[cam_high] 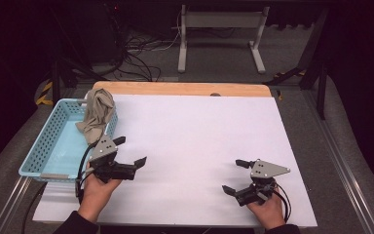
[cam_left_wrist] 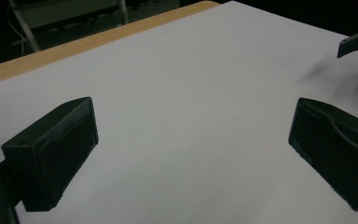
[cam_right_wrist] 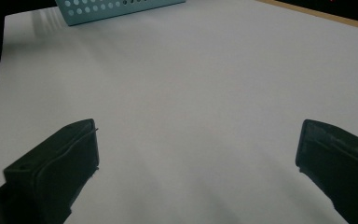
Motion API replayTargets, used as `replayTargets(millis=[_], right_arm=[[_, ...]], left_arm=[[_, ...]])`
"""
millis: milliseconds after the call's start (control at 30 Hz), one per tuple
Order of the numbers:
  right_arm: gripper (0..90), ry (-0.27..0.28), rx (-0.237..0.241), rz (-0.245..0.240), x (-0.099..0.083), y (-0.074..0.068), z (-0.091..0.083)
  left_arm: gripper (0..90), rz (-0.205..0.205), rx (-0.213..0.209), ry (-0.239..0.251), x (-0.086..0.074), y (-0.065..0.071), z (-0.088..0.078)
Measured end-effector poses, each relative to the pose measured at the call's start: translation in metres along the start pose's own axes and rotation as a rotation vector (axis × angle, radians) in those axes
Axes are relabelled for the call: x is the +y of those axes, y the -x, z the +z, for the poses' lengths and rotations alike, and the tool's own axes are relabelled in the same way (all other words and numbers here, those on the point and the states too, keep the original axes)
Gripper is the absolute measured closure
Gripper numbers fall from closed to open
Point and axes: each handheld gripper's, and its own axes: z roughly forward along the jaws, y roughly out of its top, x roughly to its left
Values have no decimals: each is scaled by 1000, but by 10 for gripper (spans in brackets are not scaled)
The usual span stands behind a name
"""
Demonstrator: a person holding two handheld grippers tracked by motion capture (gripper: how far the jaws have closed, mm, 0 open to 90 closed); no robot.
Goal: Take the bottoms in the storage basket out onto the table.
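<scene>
A beige cloth hangs crumpled over the right wall of a light blue perforated basket at the table's left edge. My left gripper is held just right of the basket's near corner, jaws wide open with nothing between them. My right gripper hovers near the front right of the white sheet, also open and holding nothing. A corner of the basket appears at the top of the right gripper view. One jaw of the right gripper appears at the far right of the left gripper view.
A wooden strip borders the far edge of the white sheet. Behind the table stand a white metal frame and tangled cables on the floor. Grey padding flanks both sides of the table.
</scene>
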Motion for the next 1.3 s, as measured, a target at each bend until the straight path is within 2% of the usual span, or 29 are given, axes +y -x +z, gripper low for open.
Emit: replayTargets(millis=[467, 767, 800, 900, 1033, 1067, 1133, 1233, 1300], right_arm=[[2, 1, 2, 1, 0, 0, 0], [2, 2, 6, -1, 0, 0, 0], [2, 2, 6, -1, 0, 0, 0], [2, 2, 6, -3, 0, 0, 0], [2, 2, 7, -3, 0, 0, 0], [2, 1, 8, -3, 0, 0, 0], [2, 1, 8, -3, 0, 0, 0], [2, 2, 10, -5, 0, 0, 0], [2, 3, 8, -6, 0, -1, 0]], left_arm=[[21, 25, 18, -17, 12, -12, -8], [7, 16, 14, -13, 17, -21, -12], [2, -5, -2, 10, 17, -23, -14], [0, -10, -3, 20, 19, -27, -16], [0, -2, 11, 6, 21, -32, -17], [0, 9, 27, -18, 23, -36, -17], [2, 11, 38, -32, 25, -39, -16], [3, 10, 39, -43, 26, -43, -15], [3, 18, 54, -50, 29, -47, -15]])
